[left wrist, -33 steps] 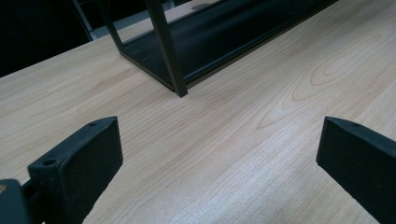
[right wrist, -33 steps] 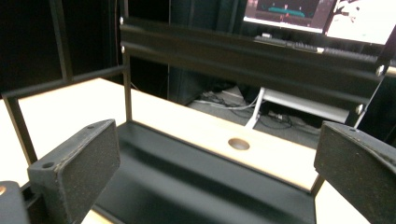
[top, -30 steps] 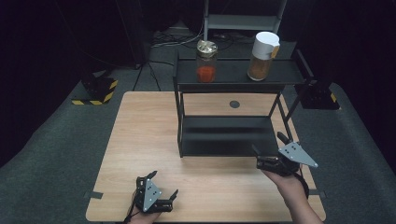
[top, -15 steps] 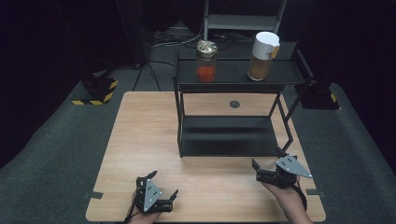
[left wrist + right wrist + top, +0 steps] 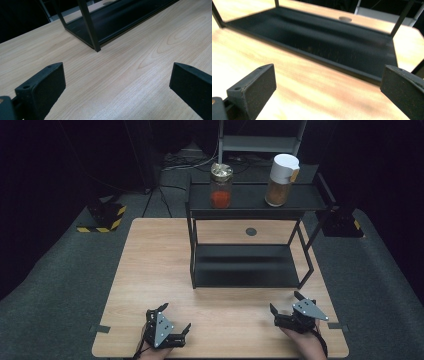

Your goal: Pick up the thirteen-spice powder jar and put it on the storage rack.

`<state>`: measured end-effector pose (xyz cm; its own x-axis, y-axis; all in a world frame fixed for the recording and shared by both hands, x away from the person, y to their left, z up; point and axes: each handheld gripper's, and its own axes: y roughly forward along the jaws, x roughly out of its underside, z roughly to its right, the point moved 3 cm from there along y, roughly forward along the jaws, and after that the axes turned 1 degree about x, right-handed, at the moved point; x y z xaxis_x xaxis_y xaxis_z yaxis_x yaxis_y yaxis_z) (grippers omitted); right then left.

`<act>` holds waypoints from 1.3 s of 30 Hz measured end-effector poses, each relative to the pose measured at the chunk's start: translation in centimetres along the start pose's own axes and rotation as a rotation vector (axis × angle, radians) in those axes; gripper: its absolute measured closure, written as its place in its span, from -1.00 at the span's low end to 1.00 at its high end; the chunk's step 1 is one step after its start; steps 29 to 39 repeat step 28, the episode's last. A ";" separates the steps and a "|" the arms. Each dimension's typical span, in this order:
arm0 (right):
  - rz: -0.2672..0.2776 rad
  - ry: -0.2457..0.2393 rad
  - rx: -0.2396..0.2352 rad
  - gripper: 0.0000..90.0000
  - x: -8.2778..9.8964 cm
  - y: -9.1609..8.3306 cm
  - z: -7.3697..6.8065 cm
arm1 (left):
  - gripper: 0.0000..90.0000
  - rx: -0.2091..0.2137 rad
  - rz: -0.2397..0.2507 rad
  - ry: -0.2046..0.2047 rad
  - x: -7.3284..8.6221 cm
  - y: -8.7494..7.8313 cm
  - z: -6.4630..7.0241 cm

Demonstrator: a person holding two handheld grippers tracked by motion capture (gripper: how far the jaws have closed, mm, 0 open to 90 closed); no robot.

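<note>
Both grippers, left and right, are spread wide and empty, low at the table's near edge. The jars stand far off on the rack's top shelf. A hasty reach could knock one over against the frame.

Black tongs, grey 3-cornered plates

Black rack, pale wood table, red-filled jar, white-lidded jar.

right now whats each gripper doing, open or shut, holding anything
Left gripper: jaws open, holding nothing, low over the table.
Right gripper: jaws open, holding nothing, near the rack.
</note>
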<state>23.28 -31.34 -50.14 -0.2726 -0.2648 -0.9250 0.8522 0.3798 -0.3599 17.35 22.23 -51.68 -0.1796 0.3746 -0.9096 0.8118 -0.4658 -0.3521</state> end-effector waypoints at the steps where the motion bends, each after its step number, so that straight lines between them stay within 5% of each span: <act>1: -0.010 -0.005 0.001 -1.00 0.2 0.0 0.0 | -0.99 0.000 -0.001 0.001 0.0 0.0 0.0; 12: -0.079 -0.085 -0.006 -1.00 -0.2 -0.5 -0.4 | -0.99 -0.004 -0.003 0.009 0.0 0.0 0.2; 21: -0.076 -0.164 0.006 -1.00 -0.1 -0.8 -1.7 | -0.99 -0.019 -0.011 0.020 -0.2 0.1 0.5; 39: -0.062 -0.177 0.008 -1.00 0.2 -1.0 -1.9 | -0.99 -0.013 -0.032 0.036 -0.5 0.3 0.5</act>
